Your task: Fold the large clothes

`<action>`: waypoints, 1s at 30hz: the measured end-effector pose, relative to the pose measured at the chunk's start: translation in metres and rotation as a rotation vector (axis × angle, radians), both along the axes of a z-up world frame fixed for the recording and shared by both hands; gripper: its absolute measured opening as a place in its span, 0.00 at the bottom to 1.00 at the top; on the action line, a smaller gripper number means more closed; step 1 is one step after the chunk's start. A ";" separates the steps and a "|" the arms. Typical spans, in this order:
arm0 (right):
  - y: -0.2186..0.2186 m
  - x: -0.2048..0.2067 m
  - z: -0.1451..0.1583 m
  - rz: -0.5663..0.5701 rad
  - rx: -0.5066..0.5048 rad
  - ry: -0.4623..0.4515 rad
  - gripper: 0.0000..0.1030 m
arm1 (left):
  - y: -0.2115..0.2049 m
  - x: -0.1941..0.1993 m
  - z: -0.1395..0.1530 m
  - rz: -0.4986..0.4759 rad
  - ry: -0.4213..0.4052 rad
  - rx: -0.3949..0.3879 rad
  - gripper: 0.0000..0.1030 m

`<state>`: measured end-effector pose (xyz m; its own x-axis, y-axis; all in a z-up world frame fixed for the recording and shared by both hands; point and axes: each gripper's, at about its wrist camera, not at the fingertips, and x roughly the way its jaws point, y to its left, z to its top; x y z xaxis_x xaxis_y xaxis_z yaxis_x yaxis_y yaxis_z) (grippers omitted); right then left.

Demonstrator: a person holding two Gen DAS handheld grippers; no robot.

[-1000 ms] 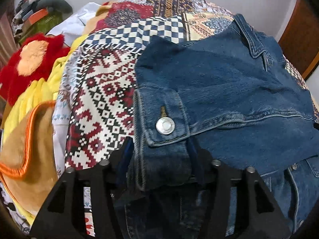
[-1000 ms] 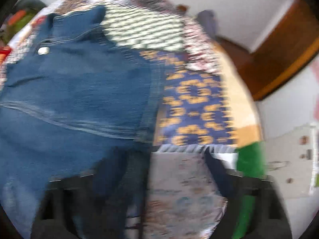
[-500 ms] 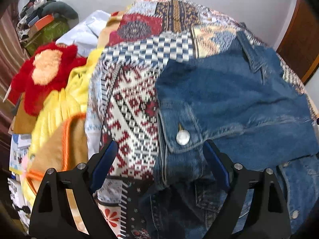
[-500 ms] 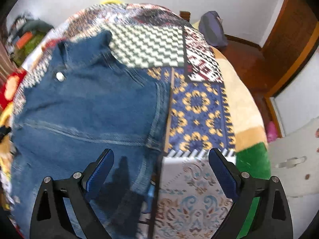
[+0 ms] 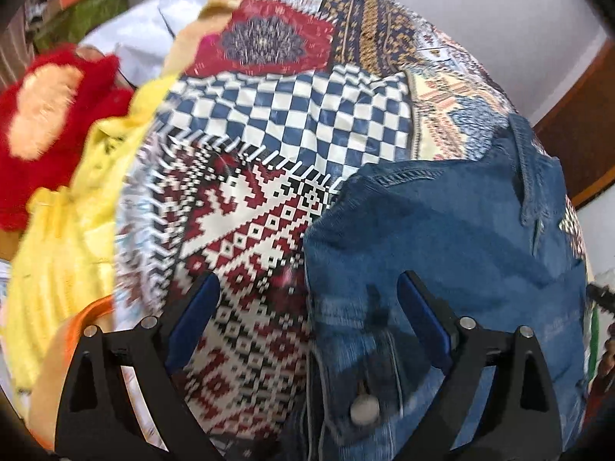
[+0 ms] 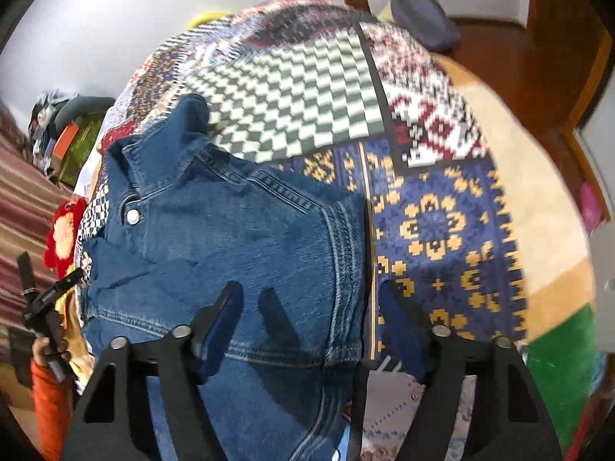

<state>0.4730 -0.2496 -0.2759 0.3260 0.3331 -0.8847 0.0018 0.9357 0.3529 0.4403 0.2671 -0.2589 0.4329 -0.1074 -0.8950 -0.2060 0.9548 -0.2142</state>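
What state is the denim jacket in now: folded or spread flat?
Partly folded. The denim jacket has a buttoned cuff lying doubled over its body on the patchwork blanket; both grippers are open, holding nothing.

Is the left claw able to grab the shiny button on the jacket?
Probably yes. The left claw is open, and the button sits on top of the jacket, just below and between its fingers, with nothing covering it.

light: bright, even, soft | shadows: finger shadows on denim jacket (image 6: pixel 238 246) | blur: motion blur in both views | edges: strong fisheye bending, dark corners
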 end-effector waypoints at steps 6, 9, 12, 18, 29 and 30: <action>0.003 0.012 -0.019 0.013 0.037 0.009 0.50 | 0.006 0.029 -0.023 0.007 0.019 -0.048 0.75; 0.008 0.016 -0.020 0.020 0.010 -0.011 0.37 | 0.006 0.036 -0.025 0.017 -0.013 -0.081 0.69; 0.012 0.022 -0.020 0.041 -0.010 -0.038 0.21 | 0.000 0.042 -0.028 -0.010 -0.013 -0.134 0.40; 0.025 0.032 -0.003 0.103 -0.092 -0.119 0.11 | -0.002 0.041 -0.020 0.006 -0.039 -0.152 0.24; 0.071 0.108 0.023 0.184 -0.291 -0.225 0.10 | 0.015 0.049 0.035 0.039 -0.139 -0.038 0.12; 0.074 0.115 0.020 0.183 -0.296 -0.219 0.10 | 0.016 0.051 0.036 0.034 -0.134 -0.026 0.12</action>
<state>0.5878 -0.1759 -0.2557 0.4766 0.1442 -0.8672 -0.2193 0.9748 0.0415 0.4916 0.2830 -0.2229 0.5521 -0.1132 -0.8260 -0.2058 0.9416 -0.2666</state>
